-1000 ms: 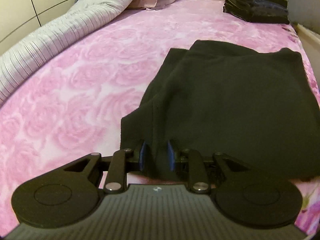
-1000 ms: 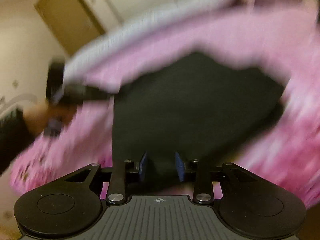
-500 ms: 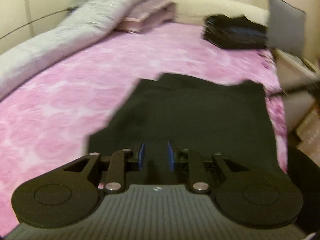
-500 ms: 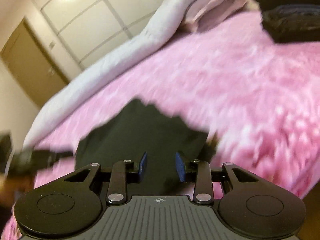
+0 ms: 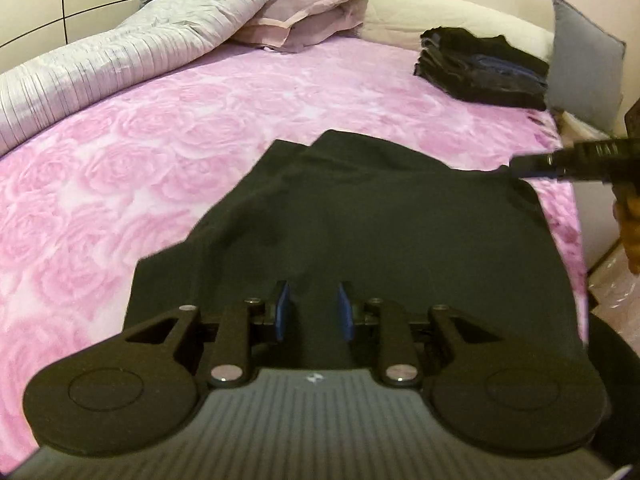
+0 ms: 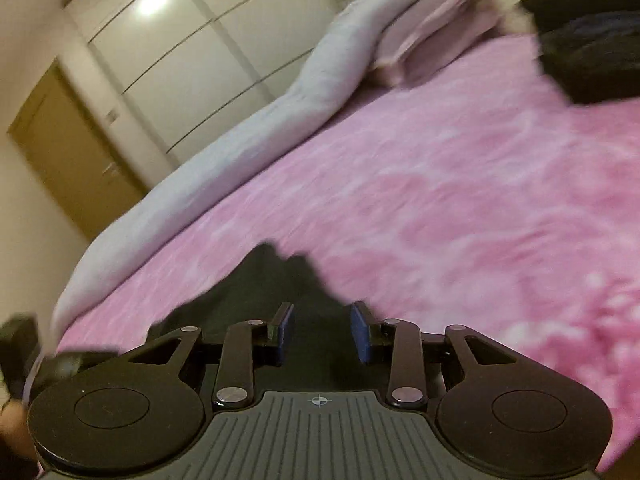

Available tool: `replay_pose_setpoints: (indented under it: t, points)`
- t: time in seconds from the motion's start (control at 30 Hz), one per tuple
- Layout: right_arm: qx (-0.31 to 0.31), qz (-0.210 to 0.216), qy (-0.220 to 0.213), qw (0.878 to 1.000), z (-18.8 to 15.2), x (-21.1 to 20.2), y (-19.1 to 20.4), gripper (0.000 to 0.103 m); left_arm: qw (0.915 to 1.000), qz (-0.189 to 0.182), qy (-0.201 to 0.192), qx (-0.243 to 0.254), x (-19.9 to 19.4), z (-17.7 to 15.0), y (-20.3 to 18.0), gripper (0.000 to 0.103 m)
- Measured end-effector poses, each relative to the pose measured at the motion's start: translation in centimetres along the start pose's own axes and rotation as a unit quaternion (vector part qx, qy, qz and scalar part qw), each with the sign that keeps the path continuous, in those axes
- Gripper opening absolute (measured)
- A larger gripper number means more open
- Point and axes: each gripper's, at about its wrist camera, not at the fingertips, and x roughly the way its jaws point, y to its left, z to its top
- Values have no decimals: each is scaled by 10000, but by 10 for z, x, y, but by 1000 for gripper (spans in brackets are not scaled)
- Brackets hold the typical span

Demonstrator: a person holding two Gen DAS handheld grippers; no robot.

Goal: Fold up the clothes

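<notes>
Left wrist view, bed: a pink rose-patterned bedspread (image 5: 168, 140) fills most of the frame, from the left edge to the right side
Right wrist view, bed: the same pink cover (image 6: 460, 184) runs across the middle and right, blurred and tilted
Wardrobe: pale panelled doors (image 6: 192, 52) in the upper left of the right wrist view, with a brown door (image 6: 68, 152) at the far left
Duvet: a rolled grey-white duvet (image 5: 132, 40) lies along the upper left edge of the bed
Black garment: a dark garment (image 5: 380, 240) lies spread flat on the bedspread at centre frame, reaching down to the lower edge behind the gripper; in the right wrist view only its corner (image 6: 264, 284) shows, lower centre
Pillows: mauve pillows (image 5: 304, 16) at top centre, touching the duvet end
Folded pile: a stack of dark folded clothes (image 5: 480, 68) in the upper right, well apart from the garment
Cushion: a grey cushion (image 5: 580, 60) upright just right of the pile
Left gripper (image 5: 311, 310): lower centre, blue pads parted, garment cloth showing in the gap; whether they pinch it I cannot tell
Right gripper (image 6: 323, 332): lower centre, fingers apart over the garment's corner; also seen at the right edge of the left wrist view (image 5: 532, 166) at the garment's far corner
</notes>
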Motion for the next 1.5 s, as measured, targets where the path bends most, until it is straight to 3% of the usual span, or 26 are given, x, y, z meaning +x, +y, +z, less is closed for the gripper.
replay_pose_setpoints:
  t: [0.13, 0.2, 0.27, 0.4, 0.5, 0.57, 0.73, 0.87, 0.93, 0.97, 1.03, 1.13, 1.17, 1.27, 1.37, 1.4, 1.43, 1.5]
  points:
    - [152, -206, 235, 9994, -13, 29, -14, 35, 9998, -32, 115, 150, 19, 2, 13, 22]
    - [364, -273, 222, 9987, -10, 25, -15, 35, 9998, -126, 106, 60, 20, 5, 23, 19]
    - [38, -296, 213, 9993, -9, 13, 4, 35, 10000, -82, 36, 20, 15, 9, 31, 16]
    - [-755, 406, 565, 9947, -33, -6, 57, 35, 9996, 236, 42, -145, 10, 2, 42, 16]
    - [-1532, 930, 1381, 9741, -71, 0, 93, 37, 9983, 501, 64, -279, 7, -6, 49, 17]
    - [-2080, 831, 1755, 9587, -95, 6, 110, 38, 9971, 659, 104, -371, 4, -9, 54, 18]
    - [-2622, 537, 1562, 9508, -91, -18, 139, 39, 9947, 1028, 23, 48, -34, -9, 44, 23]
    - [-3563, 306, 1533, 9212, -116, -35, 167, 57, 9897, 1176, -15, 811, -63, -22, 24, 35]
    - [-3972, 194, 1597, 9035, -135, -33, 177, 58, 9832, 1163, -15, 1406, -71, -36, 5, 51]
    - [-4150, 107, 1631, 8950, -146, -27, 180, 58, 9758, 1203, -45, 1826, -72, -45, -7, 56]
    - [-4605, -130, 1717, 8708, -168, -12, 185, 58, 9466, 1365, -170, 2917, -71, -68, -35, 65]
    - [-4992, -315, 1628, 8505, -167, -17, 178, 58, 8799, 1411, -161, 4534, -57, -103, -68, 66]
    - [-5118, -377, 1597, 8433, -166, -19, 175, 57, 8619, 1420, -155, 4865, -50, -111, -74, 66]
    - [-5488, -561, 1503, 8204, -164, -24, 168, 19, 8360, 1501, -265, 5272, -32, -111, -79, 66]
    - [-5846, -744, 1405, 7956, -163, -30, 161, 12, 8170, 1612, -317, 5527, -16, -100, -82, 67]
    - [-5962, -805, 1372, 7869, -162, -31, 159, 12, 8120, 1634, -237, 5599, -11, -96, -84, 61]
    - [-6077, -865, 1338, 7780, -161, -33, 156, 12, 8068, 1657, -157, 5669, -6, -93, -85, 41]
    - [-6289, -986, 1270, 7607, -161, -37, 151, 12, 8007, 1643, -7, 5761, -2, -90, -92, 20]
